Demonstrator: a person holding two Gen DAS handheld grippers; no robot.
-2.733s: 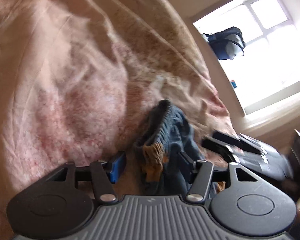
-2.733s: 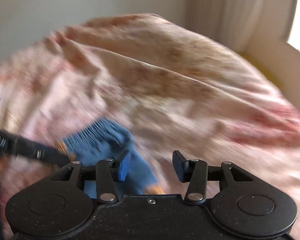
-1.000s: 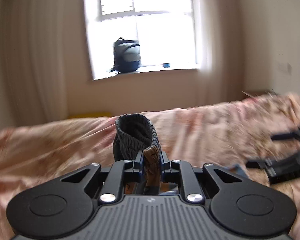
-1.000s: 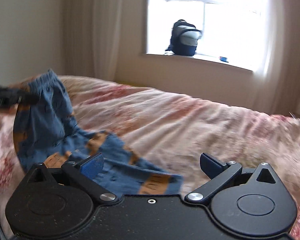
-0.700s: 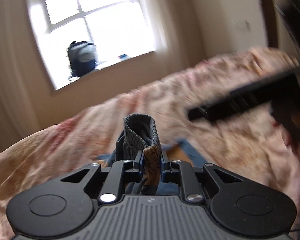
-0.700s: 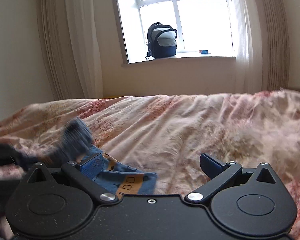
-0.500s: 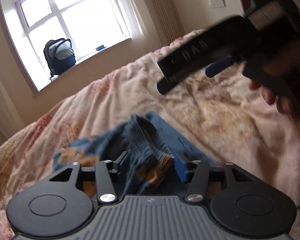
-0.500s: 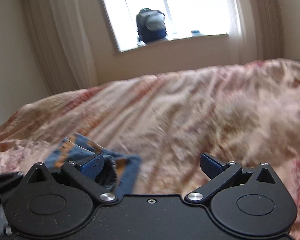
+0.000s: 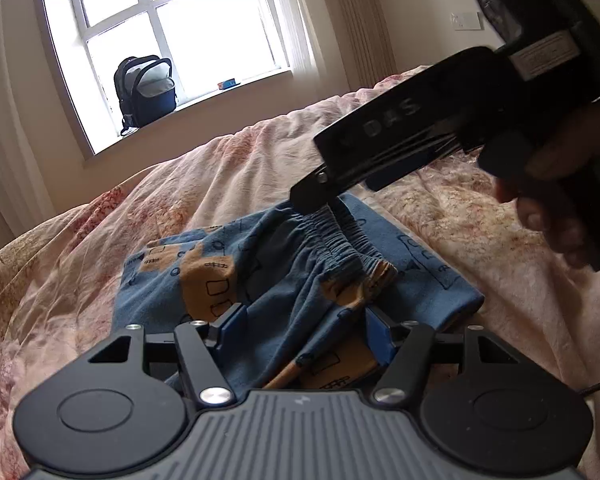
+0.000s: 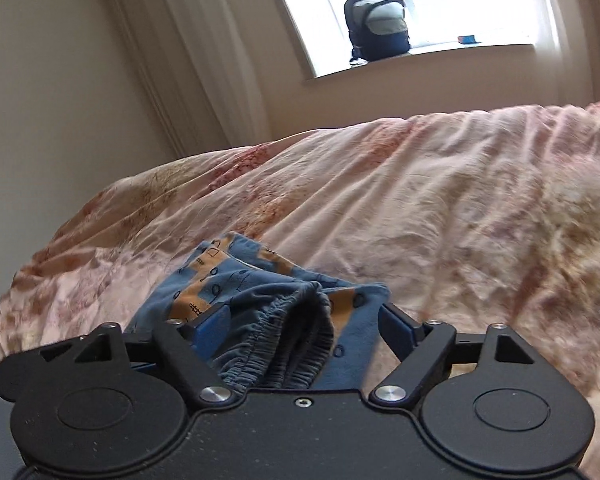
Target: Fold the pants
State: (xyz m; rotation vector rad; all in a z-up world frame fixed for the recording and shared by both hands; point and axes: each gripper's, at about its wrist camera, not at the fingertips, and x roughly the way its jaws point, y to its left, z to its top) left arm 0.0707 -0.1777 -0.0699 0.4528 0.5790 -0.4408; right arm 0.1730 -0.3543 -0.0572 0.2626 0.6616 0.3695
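The left tool [image 9: 304, 330] has just been spreading, its jaws apart over the crumpled blue cotton pants with orange patches [image 9: 284, 264] — no pad pressing. The right tool [image 10: 300, 324] has just been narrowing, jaws apart astride the pants' gathered waistband [image 10: 284, 320] — pants lying on the pink floral bed cover [image 10: 440, 200].

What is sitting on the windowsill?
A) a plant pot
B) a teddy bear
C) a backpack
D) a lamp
C, a dark backpack stands upright on the windowsill against the bright window, with its front flap hanging open.
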